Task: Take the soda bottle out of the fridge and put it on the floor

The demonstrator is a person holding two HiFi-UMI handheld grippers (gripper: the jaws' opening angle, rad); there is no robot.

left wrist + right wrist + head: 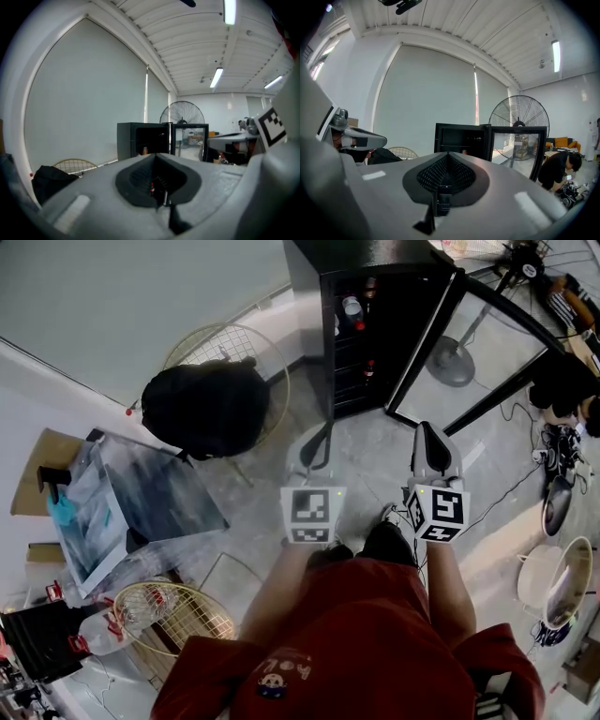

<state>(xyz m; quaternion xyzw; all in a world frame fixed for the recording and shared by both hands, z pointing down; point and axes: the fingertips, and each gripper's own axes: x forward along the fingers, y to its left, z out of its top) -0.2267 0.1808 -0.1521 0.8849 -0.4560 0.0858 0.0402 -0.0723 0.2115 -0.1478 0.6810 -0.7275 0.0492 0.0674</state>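
Soda bottle (352, 311) sits on an upper shelf inside the fridge (305, 306), a clear bottle with a red band, not yet taken out. More bottles show on the shelves above and below it, too small for me to tell what they are. The fridge is a low black cabinet standing on the floor (370, 460) ahead of me, and its glass door (427, 343) is swung wide open to my right.

I hold both tools out in front of me, roughly level and aimed toward the open fridge, well apart from it. My left hand-held gripper (156, 157) has its jaws closed together with nothing between them. My right hand-held gripper (447, 154) is the same: jaws pressed shut, nothing in their grip. The two are side by side, near each other but not touching.

Behind the open door stands a pedestal fan (519, 112). To the left of the fridge a black bag (206, 409) lies slumped on a wire chair (258, 343). Further left is a glass table (159, 488) with a few small things on it. At the far right of the right gripper view a person (558, 168) in dark clothes bends over some gear on the floor.
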